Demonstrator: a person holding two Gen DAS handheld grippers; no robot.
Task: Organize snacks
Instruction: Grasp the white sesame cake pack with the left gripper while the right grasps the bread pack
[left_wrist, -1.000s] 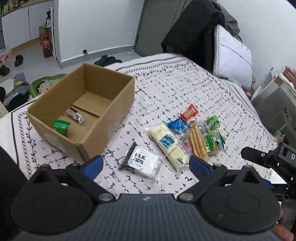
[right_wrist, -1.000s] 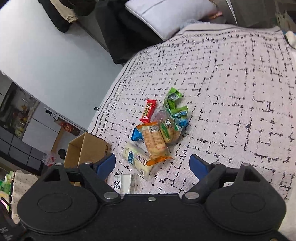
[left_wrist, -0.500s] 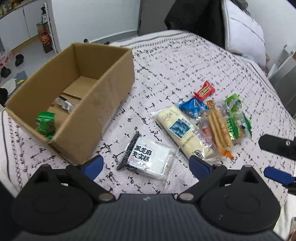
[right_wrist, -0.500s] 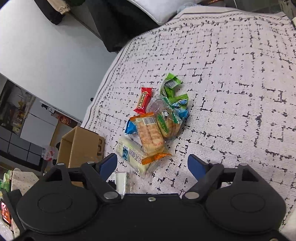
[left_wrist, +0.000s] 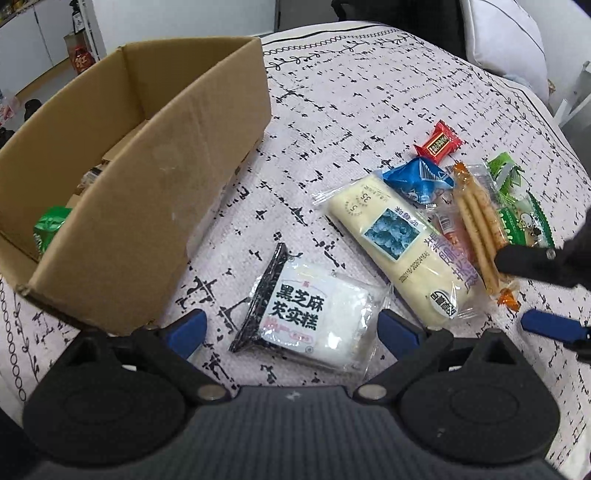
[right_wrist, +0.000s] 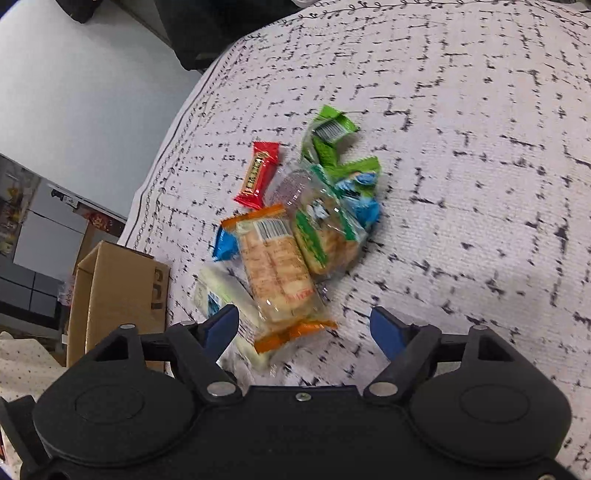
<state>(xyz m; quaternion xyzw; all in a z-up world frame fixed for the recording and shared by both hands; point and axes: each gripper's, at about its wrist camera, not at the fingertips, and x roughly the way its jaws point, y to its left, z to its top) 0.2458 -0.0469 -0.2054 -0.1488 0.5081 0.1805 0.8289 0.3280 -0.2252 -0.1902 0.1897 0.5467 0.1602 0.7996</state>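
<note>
Left wrist view: the sesame cake packet (left_wrist: 314, 314) is being straddled by the unclenched left gripper (left_wrist: 291, 328); the light, crinkly, slippery packet is probably best pinched across its soft middle. The right gripper (right_wrist: 303, 328) is closing, still clear of the orange-ended biscuit pack (right_wrist: 277, 273).

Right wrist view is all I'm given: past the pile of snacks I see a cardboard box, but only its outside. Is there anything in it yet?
Observer: Yes. The left wrist view looks down into the cardboard box, and a green packet lies inside, near the corner closest to that camera.
Visitor: And what is the other gripper doing? I can't see it at all.
Observer: The left gripper is open and pointing down at a white packet printed with black characters. The packet lies flat on the bedspread between its fingers, not squeezed.
</note>
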